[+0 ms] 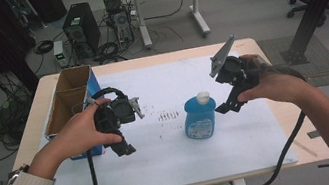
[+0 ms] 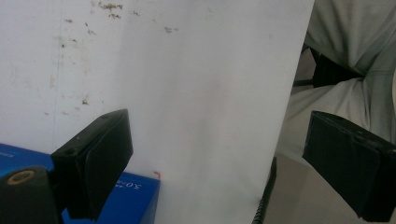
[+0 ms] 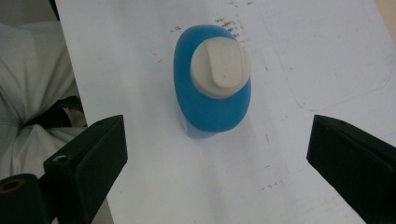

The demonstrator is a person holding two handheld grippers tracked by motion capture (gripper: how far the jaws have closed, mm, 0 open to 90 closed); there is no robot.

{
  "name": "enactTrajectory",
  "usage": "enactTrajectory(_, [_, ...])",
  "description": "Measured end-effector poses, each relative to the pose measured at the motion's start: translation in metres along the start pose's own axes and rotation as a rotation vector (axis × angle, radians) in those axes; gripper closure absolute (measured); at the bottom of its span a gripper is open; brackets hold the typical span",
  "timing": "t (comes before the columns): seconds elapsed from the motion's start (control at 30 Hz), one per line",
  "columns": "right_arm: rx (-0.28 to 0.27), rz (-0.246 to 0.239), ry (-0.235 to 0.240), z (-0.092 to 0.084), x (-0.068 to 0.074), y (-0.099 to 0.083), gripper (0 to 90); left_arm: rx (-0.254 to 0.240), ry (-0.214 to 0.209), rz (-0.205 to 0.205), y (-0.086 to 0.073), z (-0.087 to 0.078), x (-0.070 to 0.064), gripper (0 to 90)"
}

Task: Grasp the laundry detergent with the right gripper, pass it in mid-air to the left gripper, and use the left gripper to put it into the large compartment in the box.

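A blue bottle [image 1: 200,117] with a white flip cap stands upright on the white mat [image 1: 179,161] near the table's middle. My right gripper [image 1: 228,93] hovers just right of it, above the mat, tilted down toward it. In the right gripper view the bottle [image 3: 212,93] is seen from above, beyond the wide-apart jaws of the right gripper [image 3: 217,144], which is open and empty. My left gripper [image 1: 128,129] is held above the mat left of the bottle, a hand-width away. Its jaws stand open in the left gripper view [image 2: 219,140] with nothing between them.
An open cardboard box with blue sides [image 1: 69,95] sits at the table's left edge; its blue wall [image 2: 135,196] lies just under my left gripper. Smudge marks [image 1: 169,116] dot the mat. The person's trousers [image 2: 355,42] lie past the near edge. A cable [image 1: 290,142] trails from the right gripper.
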State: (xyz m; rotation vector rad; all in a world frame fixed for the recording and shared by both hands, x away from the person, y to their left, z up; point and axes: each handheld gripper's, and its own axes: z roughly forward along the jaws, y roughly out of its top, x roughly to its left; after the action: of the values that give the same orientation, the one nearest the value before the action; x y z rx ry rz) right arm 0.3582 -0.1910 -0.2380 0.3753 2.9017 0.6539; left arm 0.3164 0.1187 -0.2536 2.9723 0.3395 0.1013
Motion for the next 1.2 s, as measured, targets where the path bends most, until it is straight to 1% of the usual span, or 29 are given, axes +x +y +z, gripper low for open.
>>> enactTrajectory(0.43, [-0.046,0.015,0.025,0.008,-0.003,-0.013,5.2,0.004,-0.004,0.001,0.003,0.003,-0.001,8.5])
enactTrajectory(0.53, [-0.059,0.011,0.031,0.011,-0.004,-0.016,5.3,0.004,-0.004,0.001,0.003,0.004,-0.001,8.6])
enactTrajectory(0.57, [-0.070,0.013,0.043,0.014,-0.005,-0.019,5.3,0.005,-0.004,0.000,0.003,0.005,-0.001,8.6])
enactTrajectory(0.6, [-0.075,0.014,0.044,0.015,-0.006,-0.020,5.3,0.005,-0.006,-0.001,0.003,0.005,-0.001,8.6])
enactTrajectory(0.73, [-0.086,0.020,0.051,0.020,-0.008,-0.024,5.3,0.002,-0.006,-0.004,0.003,0.005,0.000,8.5])
enactTrajectory(0.8, [-0.090,0.019,0.051,0.023,-0.009,-0.026,5.3,0.004,-0.007,-0.004,0.003,0.005,0.000,8.6])
enactTrajectory(0.83, [-0.098,0.019,0.045,0.024,-0.009,-0.026,5.3,0.003,-0.007,-0.005,0.003,0.005,0.000,8.6])
enactTrajectory(0.9, [-0.120,0.016,0.050,0.026,-0.010,-0.027,5.6,0.002,-0.007,-0.005,0.003,0.005,0.001,8.6])
enactTrajectory(1.1, [-0.137,0.025,0.057,0.030,-0.012,-0.031,5.0,0.001,-0.006,-0.006,0.003,0.006,0.001,8.6])
enactTrajectory(1.17, [-0.134,0.025,0.053,0.031,-0.012,-0.032,4.6,0.002,-0.006,-0.007,0.003,0.006,0.001,8.6])
enactTrajectory(1.2, [-0.144,0.032,0.056,0.032,-0.013,-0.035,4.6,0.003,-0.006,-0.007,0.003,0.006,0.001,8.6])
